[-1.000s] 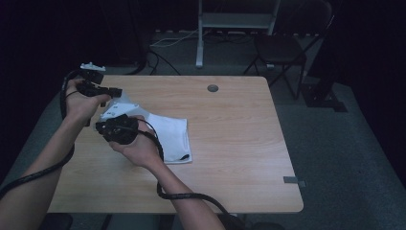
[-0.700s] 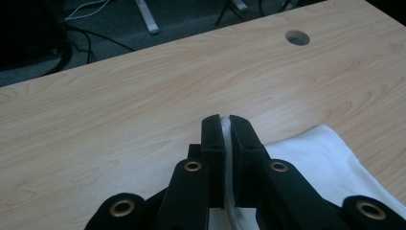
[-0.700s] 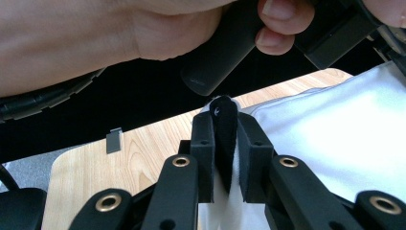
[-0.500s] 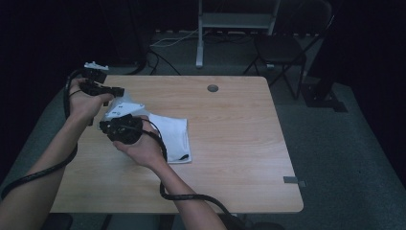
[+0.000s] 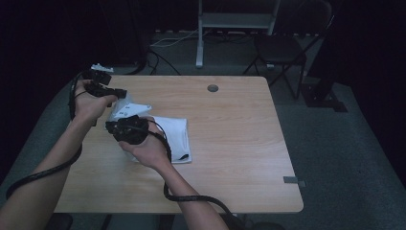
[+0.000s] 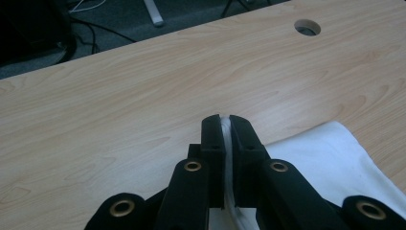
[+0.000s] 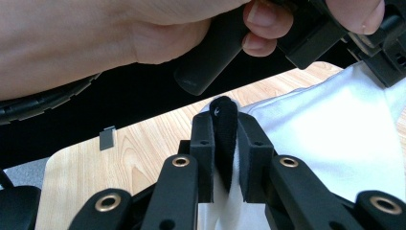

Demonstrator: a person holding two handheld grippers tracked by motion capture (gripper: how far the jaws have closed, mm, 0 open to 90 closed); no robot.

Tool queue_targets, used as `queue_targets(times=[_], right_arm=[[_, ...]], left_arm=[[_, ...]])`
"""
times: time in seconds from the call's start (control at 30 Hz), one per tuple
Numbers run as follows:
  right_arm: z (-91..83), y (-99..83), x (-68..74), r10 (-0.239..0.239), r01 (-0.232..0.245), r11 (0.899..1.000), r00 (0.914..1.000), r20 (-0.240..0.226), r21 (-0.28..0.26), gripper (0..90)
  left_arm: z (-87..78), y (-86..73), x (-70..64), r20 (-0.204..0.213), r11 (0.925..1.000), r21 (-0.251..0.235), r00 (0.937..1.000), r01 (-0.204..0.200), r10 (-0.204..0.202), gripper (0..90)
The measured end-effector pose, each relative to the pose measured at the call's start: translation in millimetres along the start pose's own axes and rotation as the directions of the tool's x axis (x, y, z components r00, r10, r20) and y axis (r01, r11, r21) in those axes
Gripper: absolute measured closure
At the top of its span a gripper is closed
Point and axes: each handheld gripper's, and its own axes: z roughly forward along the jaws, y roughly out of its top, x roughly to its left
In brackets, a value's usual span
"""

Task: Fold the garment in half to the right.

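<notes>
**Both claws pinched on the white cloth at the worktop's left end**

From the high view I see the white cloth [image 5: 173, 136] lying on the worktop [image 5: 239, 158], well to the left of the round cable hole [image 5: 212, 88] and nearer the person's edge than that hole. Its long axis runs roughly from the left rear corner of the worktop toward the near middle, the rear end lifted and bunched between my two hands.

The high view hides the jaws behind the hands; the gripper views show them. In the left gripper view my left claw [image 6: 226, 125] is closed down to a sliver, with a thin white fold of the cloth squeezed between the jaws, and the cable hole [image 6: 307, 27] sits far ahead to the right. In the right gripper view my right claw [image 7: 225, 120] is nearly closed too, clamped on a dark band at the cloth's edge with white fabric [image 7: 325, 129] spreading off to the right. That view also catches the other hand [image 7: 143, 33] just above, gripping its black handle.

In the high view the left claw [image 5: 103, 86] sits farther from the hole than the right claw [image 5: 125, 129].
</notes>
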Motion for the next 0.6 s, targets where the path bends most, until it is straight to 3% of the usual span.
queue_targets(times=[0.6], right_arm=[[-7.8, -10.1, -7.8, 0.012, -0.012, 1.000, 0.9998, 0.015, 0.006, 79.5]], left_arm=[[10.9, 0.7, -11.7, 0.001, 0.9998, 0.013, 0.9999, -0.014, 0.014, 85.6]])
